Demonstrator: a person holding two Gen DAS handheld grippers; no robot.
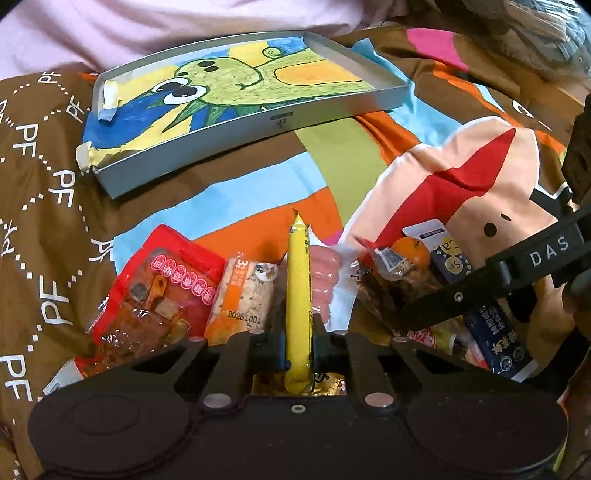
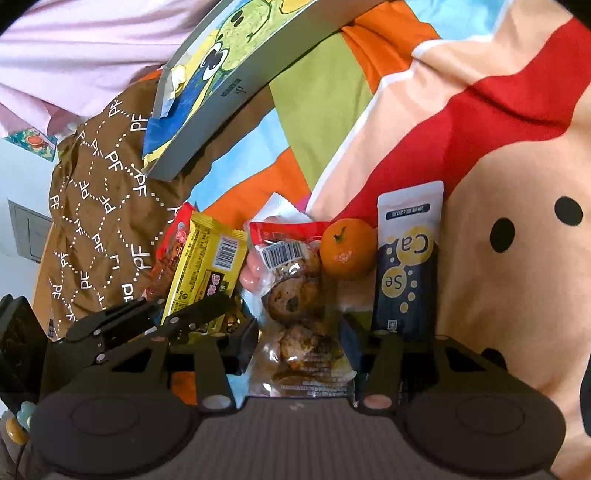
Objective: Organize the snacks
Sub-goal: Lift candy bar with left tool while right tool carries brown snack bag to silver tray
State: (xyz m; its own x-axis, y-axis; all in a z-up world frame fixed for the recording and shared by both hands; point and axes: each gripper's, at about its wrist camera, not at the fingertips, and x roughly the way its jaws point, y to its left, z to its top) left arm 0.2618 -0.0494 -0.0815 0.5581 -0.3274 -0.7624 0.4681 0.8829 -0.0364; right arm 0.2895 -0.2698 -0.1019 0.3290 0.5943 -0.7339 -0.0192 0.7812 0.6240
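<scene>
My left gripper (image 1: 299, 350) is shut on a yellow snack packet (image 1: 298, 295), held edge-on above the snack pile; the packet also shows in the right wrist view (image 2: 205, 273). My right gripper (image 2: 301, 343) is open, its jaws on either side of a clear bag of brown eggs (image 2: 295, 314). Beside that bag lie an orange mandarin (image 2: 346, 248), a dark blue Ca/Se sachet (image 2: 404, 273) and a pink sausage pack (image 1: 325, 280). A grey tray (image 1: 207, 146) with a green cartoon drawing lies farther off, with no snacks in it.
A red bag of snacks (image 1: 159, 295) and an orange rice-cracker pack (image 1: 245, 295) lie left of the yellow packet. Everything rests on a colourful quilt (image 1: 258, 192). A pink sheet (image 1: 147, 29) lies behind the tray.
</scene>
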